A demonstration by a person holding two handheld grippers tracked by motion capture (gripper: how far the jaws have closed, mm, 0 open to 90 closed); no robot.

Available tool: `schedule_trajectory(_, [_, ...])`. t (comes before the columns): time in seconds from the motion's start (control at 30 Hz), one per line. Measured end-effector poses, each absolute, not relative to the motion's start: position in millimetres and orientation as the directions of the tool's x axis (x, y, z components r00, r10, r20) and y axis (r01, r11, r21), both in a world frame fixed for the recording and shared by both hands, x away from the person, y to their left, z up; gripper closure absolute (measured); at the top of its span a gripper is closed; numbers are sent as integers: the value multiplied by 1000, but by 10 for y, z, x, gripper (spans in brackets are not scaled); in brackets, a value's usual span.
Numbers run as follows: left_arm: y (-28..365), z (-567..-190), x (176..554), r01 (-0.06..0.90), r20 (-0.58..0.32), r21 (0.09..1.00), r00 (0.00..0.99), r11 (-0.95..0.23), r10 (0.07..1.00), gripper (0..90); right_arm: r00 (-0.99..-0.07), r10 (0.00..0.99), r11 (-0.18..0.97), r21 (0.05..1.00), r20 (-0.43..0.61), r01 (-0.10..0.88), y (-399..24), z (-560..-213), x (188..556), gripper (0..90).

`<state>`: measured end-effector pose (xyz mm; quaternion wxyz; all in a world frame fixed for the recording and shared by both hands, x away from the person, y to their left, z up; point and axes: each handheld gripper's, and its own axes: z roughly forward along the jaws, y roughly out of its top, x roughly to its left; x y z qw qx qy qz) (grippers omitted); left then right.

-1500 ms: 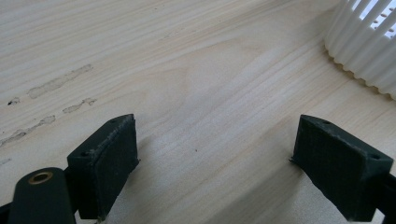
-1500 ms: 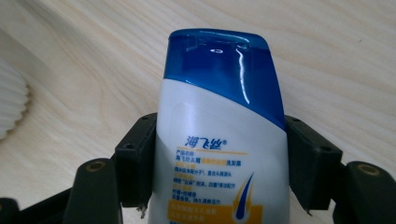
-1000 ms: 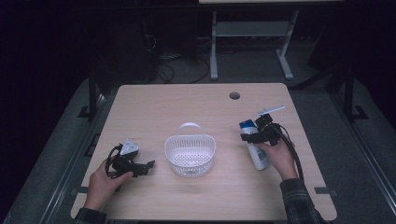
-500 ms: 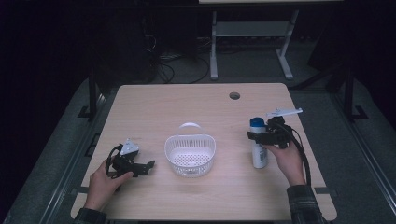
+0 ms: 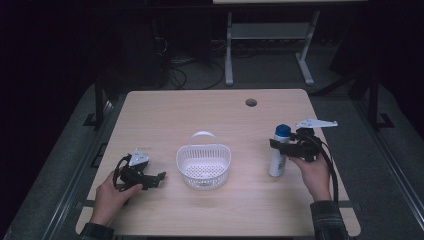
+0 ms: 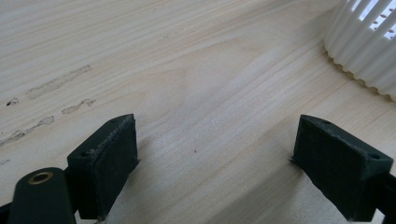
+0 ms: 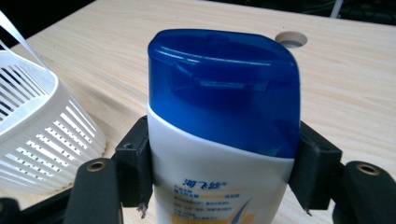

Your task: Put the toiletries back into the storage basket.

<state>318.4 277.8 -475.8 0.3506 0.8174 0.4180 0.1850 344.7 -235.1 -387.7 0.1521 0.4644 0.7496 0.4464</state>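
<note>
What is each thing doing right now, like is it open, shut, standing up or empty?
Bottle: upright, blue cap shut, clamped below the cap.
Right gripper: shut on the bottle.
Left gripper: open, nothing between its jaws, low over the table.
Basket: upright, empty, handle up.

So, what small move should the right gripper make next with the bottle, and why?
Probably lift the bottle a little and carry it toward the basket. The right gripper is shut on it just below the blue cap, the bottle stands upright, and the basket sits apart with nothing between. The left gripper rests open on the table.
</note>
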Motion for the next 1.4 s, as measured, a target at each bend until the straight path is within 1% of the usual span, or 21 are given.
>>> schedule_trajectory(0.23, [2776,-4759,3184,554,7,730,580,-401,815,129,-540,816,140,838,204,528,-2360,-3824,3399,344])
schedule_trajectory(0.77, [2778,-4757,3185,554,8,728,582,-404,813,129,-586,786,113,886,198,450,-2241,-3598,3291,344])
schedule_trajectory(1.1, [2778,-4756,3185,554,9,728,582,-404,813,129,-622,758,95,911,196,402,-2109,-3397,3197,344])
schedule_trajectory(1.4, [2778,-4755,3185,555,8,727,582,-404,813,129,-651,734,84,926,193,368,-1980,-3291,3135,343])
